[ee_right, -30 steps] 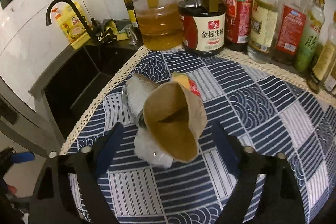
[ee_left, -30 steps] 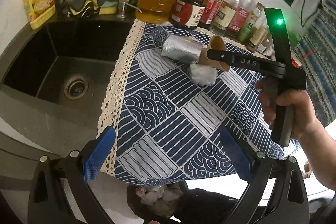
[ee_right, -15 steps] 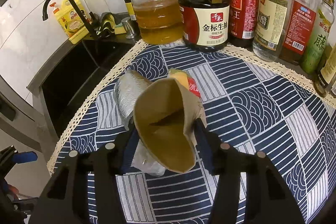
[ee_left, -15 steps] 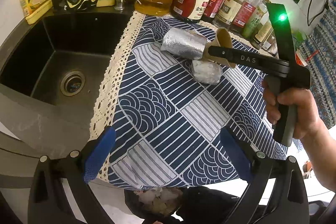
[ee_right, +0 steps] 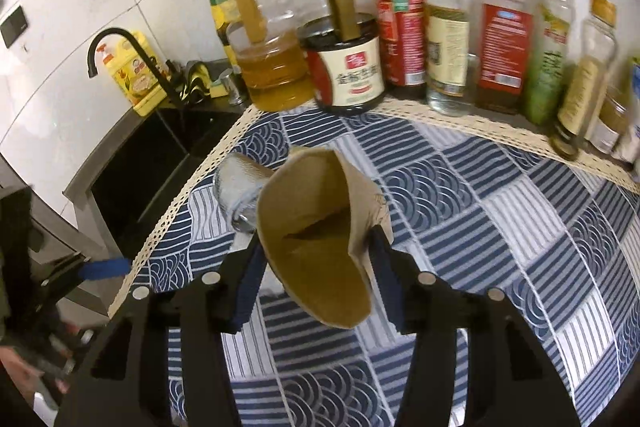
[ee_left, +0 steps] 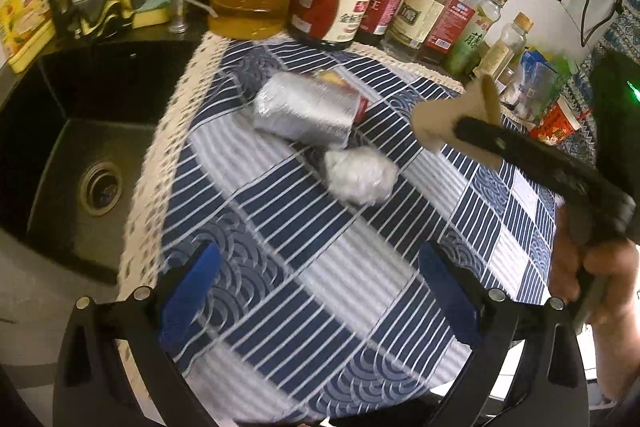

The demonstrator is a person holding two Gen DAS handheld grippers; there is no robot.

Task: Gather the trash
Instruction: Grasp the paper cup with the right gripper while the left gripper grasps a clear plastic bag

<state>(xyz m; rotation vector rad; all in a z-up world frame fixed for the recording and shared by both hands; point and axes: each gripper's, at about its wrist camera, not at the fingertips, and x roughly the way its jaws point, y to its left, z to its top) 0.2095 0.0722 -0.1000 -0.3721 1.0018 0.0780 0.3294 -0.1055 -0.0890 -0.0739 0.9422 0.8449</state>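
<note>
right gripper [ee_right: 316, 263] | clamps brown paper cup [ee_right: 320, 235] | left gripper [ee_left: 320, 287] | jaws apart

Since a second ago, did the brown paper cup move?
Yes. The brown paper cup went up: earlier it lay against the silver foil bag on the cloth, now the right gripper holds it lifted clear, to the foil bag's right.

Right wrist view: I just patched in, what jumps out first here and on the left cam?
The brown paper cup, squashed between the right gripper fingers, fills the middle of the right wrist view, held above the blue patterned tablecloth. Behind it a row of oil and sauce bottles lines the wall. In the left wrist view, a silver foil wrapper and a crumpled white wad lie on the cloth beyond the open left gripper.
</note>
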